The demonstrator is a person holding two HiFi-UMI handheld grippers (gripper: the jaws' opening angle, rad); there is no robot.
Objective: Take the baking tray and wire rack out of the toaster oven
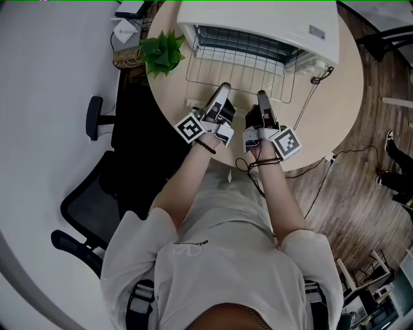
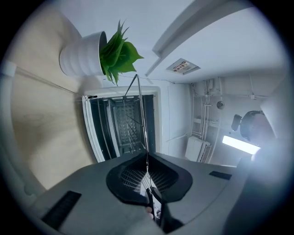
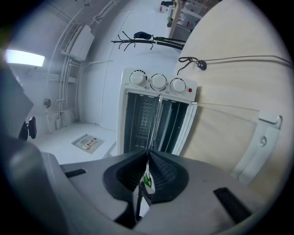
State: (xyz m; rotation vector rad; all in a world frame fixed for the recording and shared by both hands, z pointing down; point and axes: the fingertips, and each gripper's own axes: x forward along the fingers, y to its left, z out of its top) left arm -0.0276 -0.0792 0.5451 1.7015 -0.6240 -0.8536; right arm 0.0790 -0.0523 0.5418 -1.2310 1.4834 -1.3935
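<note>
Left gripper (image 1: 222, 88) and right gripper (image 1: 261, 97) each clamp the wire rack (image 1: 240, 69); pulling both evenly should keep it level leaving the toaster oven (image 1: 258, 19).

Right tool (image 3: 148, 159) clamping wire rack (image 3: 155, 118), open toaster oven (image 3: 158, 83) ahead

White oven (image 1: 258, 26), pale wood table (image 1: 171, 97), green plant (image 1: 163, 51).
The oven's inside is dark, the rack (image 1: 240, 72) a silvery wire grid, the pot (image 2: 81, 57) white and ribbed; the left gripper (image 1: 223, 89) and right gripper (image 1: 262, 97) are grey and black with black-and-white square markers; the chair (image 1: 90, 200) is black.
</note>
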